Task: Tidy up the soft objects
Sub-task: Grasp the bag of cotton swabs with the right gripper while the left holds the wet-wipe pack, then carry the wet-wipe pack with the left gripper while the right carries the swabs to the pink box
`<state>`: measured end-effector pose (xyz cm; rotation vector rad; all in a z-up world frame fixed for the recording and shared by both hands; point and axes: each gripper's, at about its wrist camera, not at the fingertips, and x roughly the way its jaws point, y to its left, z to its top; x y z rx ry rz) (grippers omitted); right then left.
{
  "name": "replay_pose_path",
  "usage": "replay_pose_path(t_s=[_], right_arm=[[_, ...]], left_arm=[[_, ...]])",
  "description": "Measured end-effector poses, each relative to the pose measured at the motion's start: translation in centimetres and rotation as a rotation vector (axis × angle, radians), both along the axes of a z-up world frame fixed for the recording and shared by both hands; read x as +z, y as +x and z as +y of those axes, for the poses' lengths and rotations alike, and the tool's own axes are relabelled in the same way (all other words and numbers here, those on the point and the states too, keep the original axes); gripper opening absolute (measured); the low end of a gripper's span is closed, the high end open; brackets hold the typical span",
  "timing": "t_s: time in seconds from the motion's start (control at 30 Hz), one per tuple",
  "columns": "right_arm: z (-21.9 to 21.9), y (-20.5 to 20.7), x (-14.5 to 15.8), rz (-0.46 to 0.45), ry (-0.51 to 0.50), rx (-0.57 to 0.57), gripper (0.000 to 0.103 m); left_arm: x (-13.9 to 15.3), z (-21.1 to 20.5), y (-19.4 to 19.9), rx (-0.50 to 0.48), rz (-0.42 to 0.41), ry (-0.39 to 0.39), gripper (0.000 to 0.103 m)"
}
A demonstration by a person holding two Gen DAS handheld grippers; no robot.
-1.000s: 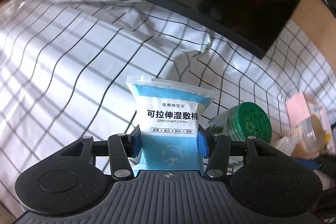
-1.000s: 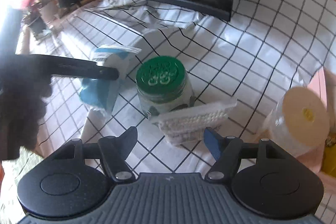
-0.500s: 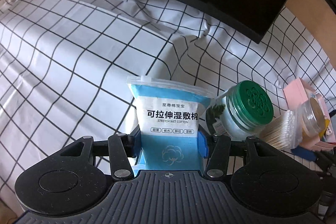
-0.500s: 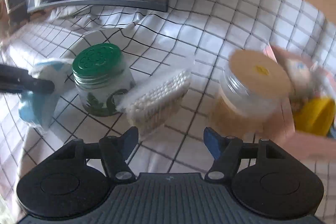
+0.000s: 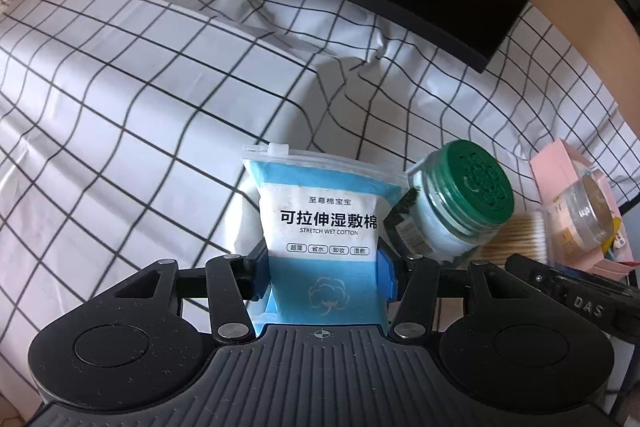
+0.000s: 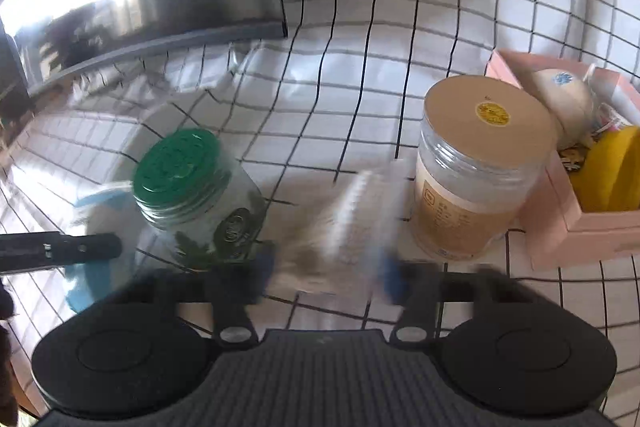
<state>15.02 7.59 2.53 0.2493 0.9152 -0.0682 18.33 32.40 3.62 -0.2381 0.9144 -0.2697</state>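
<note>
Left gripper (image 5: 324, 277) squeezed soft blue-and-white cotton pad bag (image 5: 322, 231) between blue pads; bag stood upright, puffy, shiny plastic, zip strip on top. Round glass jar (image 5: 460, 207) with bumpy green lid sat just beside bag at 3 o'clock, on white checked cloth (image 5: 140, 107). Right gripper (image 6: 328, 273) looked blurry, pads fairly wide, either side of clear cotton swab pack (image 6: 352, 223); grip on it could not be told. Tall clear jar (image 6: 476, 167) with flat tan lid stood at 2 o'clock, pink box (image 6: 568, 223) beside it.
</note>
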Motion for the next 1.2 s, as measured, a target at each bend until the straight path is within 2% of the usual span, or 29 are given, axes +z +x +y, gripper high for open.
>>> replay_pose_path(t_s=[0.17, 0.4, 0.57, 0.77, 0.87, 1.03, 1.2], right_arm=[[-0.5, 1.2, 3.3, -0.040, -0.007, 0.061, 0.022], [-2.1, 1.4, 10.3, -0.168, -0.014, 0.134, 0.021], [-4.5, 0.5, 15.3, -0.252, 0.038, 0.180, 0.021], [-8.3, -1.2, 19.9, -0.336, 0.026, 0.186, 0.021], [-10.6, -2.4, 21.1, -0.376, 0.016, 0.172, 0.021], [-14.9, -4.3, 21.4, -0.397, -0.007, 0.122, 0.021], [-19.2, -7.0, 21.2, -0.439, -0.043, 0.055, 0.021]], left_arm=[[2.0, 1.1, 0.2, 0.033, -0.032, 0.018, 0.055], [7.9, 1.8, 0.0, 0.077, -0.110, 0.022, 0.055], [11.5, 0.4, -1.2, 0.084, -0.169, 0.005, 0.055], [14.5, -3.2, -2.2, 0.062, -0.219, 0.009, 0.055], [15.3, -5.7, -2.5, 0.030, -0.232, 0.011, 0.055], [15.7, -11.3, -3.2, -0.065, -0.236, 0.001, 0.055], [14.9, -17.9, -3.1, -0.188, -0.199, -0.036, 0.055]])
